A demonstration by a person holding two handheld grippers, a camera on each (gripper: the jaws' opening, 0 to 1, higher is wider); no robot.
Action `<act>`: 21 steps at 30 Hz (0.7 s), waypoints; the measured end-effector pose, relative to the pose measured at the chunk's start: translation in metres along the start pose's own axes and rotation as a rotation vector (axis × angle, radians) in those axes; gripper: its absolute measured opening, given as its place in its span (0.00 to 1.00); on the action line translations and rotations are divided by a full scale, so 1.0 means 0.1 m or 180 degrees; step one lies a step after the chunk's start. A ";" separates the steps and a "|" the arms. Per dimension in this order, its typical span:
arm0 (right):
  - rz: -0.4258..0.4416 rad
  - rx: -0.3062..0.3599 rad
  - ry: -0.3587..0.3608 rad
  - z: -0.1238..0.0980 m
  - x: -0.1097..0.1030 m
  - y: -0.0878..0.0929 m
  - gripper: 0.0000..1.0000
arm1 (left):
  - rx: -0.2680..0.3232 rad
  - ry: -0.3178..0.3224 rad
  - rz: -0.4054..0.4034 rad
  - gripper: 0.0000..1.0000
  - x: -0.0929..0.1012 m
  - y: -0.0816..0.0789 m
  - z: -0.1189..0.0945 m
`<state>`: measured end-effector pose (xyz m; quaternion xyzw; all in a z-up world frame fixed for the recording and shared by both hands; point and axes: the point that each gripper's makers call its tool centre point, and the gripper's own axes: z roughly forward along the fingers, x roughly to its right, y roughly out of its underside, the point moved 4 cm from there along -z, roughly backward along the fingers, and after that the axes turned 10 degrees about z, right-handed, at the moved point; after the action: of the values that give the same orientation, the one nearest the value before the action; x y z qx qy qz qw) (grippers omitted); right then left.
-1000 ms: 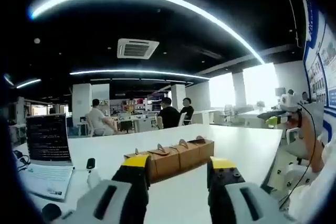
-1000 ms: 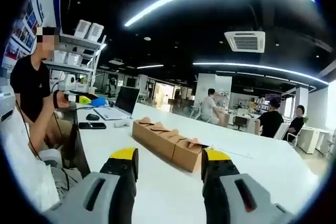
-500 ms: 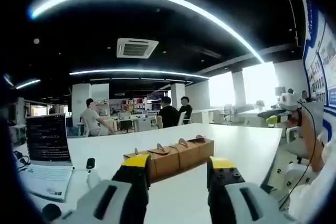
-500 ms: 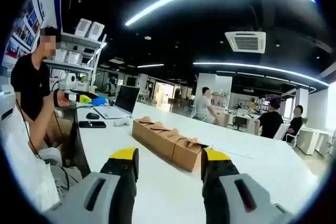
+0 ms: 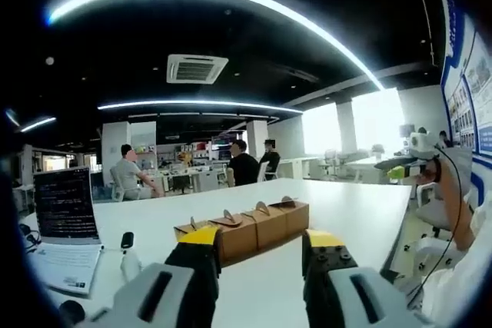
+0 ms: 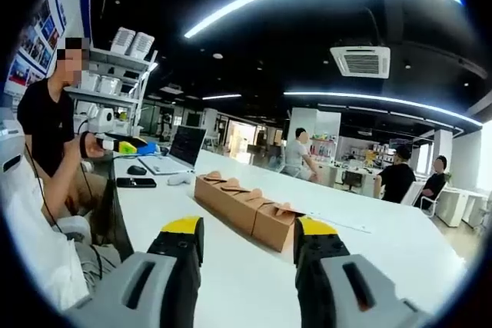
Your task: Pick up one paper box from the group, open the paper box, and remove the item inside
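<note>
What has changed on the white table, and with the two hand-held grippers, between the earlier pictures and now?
Almost nothing. The left gripper view has swung a little, so the row of paper boxes and the laptop sit slightly off their earlier spots; that is camera motion. A seated person in the background has shifted. Nothing was taken hold of or let go. The left hand-held gripper and right hand-held gripper stay open, short of the boxes.
</note>
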<state>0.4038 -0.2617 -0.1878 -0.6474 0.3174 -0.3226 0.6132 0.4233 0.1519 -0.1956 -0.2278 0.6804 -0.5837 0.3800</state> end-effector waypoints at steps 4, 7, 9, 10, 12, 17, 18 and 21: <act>0.0010 -0.0011 0.0012 0.01 0.01 0.02 0.47 | -0.0032 0.0041 -0.0021 0.42 0.01 0.06 0.10; 0.0015 -0.0031 -0.0001 0.02 0.00 0.04 0.47 | -0.0115 0.0014 0.0028 0.42 -0.01 0.14 0.17; 0.0005 -0.0037 -0.0009 0.03 -0.01 0.04 0.47 | -0.0206 0.0039 0.0004 0.42 -0.02 0.22 0.24; 0.0003 -0.0033 -0.0013 0.03 -0.02 0.04 0.47 | -0.0231 0.0046 -0.0007 0.42 -0.02 0.25 0.26; 0.0012 -0.0027 -0.0017 0.03 -0.02 0.03 0.47 | -0.0266 0.0059 -0.0056 0.42 -0.03 0.31 0.31; 0.0000 -0.0039 -0.0012 0.04 -0.02 0.04 0.47 | -0.0309 0.0090 -0.0117 0.42 -0.03 0.43 0.40; 0.0005 -0.0036 -0.0018 0.04 -0.02 0.04 0.47 | -0.0309 0.0071 -0.0113 0.42 -0.04 0.43 0.40; -0.0017 -0.0064 -0.0023 0.05 -0.03 0.06 0.47 | -0.0298 0.0054 -0.0073 0.42 -0.04 0.41 0.39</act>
<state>0.4058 -0.2562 -0.1936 -0.6556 0.3167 -0.3187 0.6069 0.4620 0.1391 -0.2356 -0.2481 0.7075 -0.5574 0.3565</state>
